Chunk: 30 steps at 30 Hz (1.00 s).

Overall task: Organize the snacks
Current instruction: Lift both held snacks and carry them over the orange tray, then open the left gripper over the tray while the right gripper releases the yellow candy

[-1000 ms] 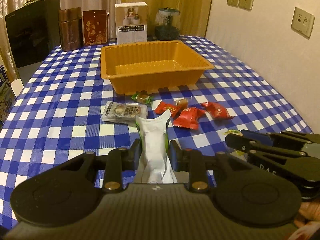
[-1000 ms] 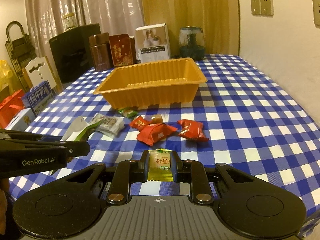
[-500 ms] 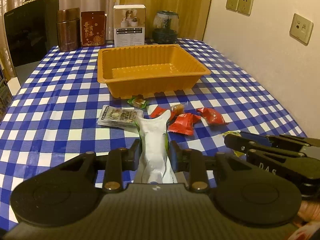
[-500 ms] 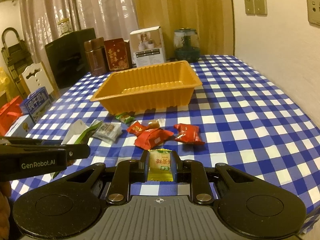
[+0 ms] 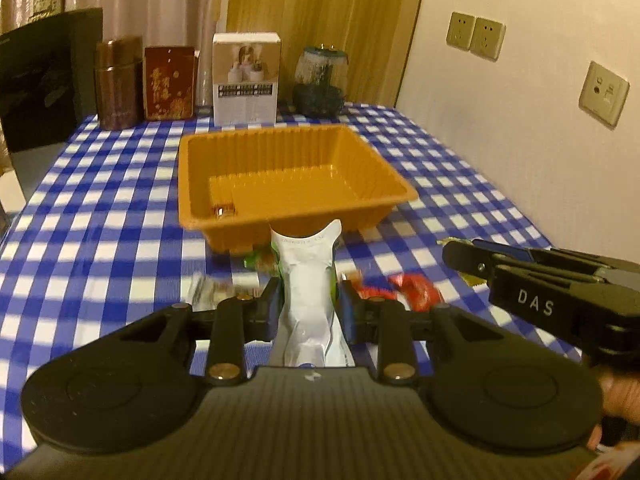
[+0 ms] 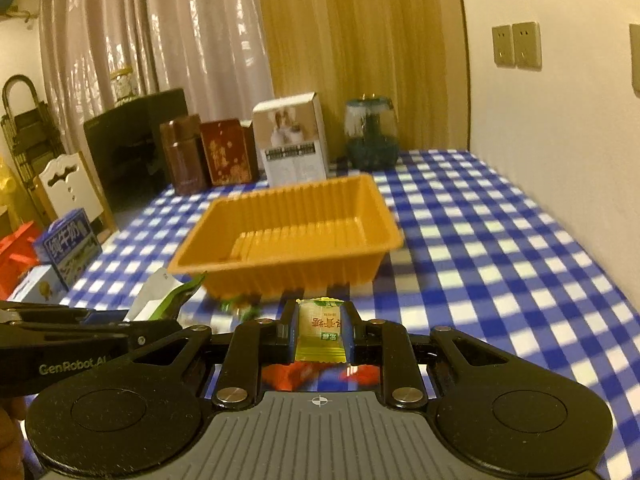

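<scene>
My left camera sat just behind my left gripper (image 5: 308,308), looking forward and down along its fingers across the checked table (image 5: 100,208) to the tray (image 5: 296,200) and the wall beyond. My right camera rode the same way behind my right gripper (image 6: 320,336), facing that tray (image 6: 288,256) from further right. Both views were close and low. They shared the tray, the boxes (image 5: 245,78) at the table's far end, and each caught the other gripper at its edge.
</scene>
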Available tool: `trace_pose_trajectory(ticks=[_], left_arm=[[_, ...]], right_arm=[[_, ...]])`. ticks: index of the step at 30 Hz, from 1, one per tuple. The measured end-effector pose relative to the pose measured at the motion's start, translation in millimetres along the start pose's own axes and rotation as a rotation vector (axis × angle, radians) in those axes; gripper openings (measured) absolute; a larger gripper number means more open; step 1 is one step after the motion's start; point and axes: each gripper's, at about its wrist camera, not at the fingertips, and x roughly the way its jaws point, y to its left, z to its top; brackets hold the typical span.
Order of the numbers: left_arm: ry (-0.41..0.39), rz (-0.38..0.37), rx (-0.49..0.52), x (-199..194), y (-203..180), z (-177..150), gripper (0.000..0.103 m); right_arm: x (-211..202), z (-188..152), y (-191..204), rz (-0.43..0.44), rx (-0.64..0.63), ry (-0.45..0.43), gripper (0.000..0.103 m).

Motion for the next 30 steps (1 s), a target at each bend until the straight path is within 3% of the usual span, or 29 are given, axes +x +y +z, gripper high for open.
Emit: trace_pose_trajectory(ticks=[12, 18, 30], left_arm=[[-0.043, 0.005, -0.007, 54, 34, 63, 0.027], [-0.051, -0.005, -0.06, 86, 54, 82, 0.027], [-0.025, -0.017, -0.117, 131, 76, 95, 0.027]], right_arm=[[60, 53, -4, 0.026, 0.037, -0.049, 0.022], [96, 75, -5, 0.031, 0.049, -0.065, 0.022], [159, 87, -21, 0.028, 0.129, 0.009, 0.022]])
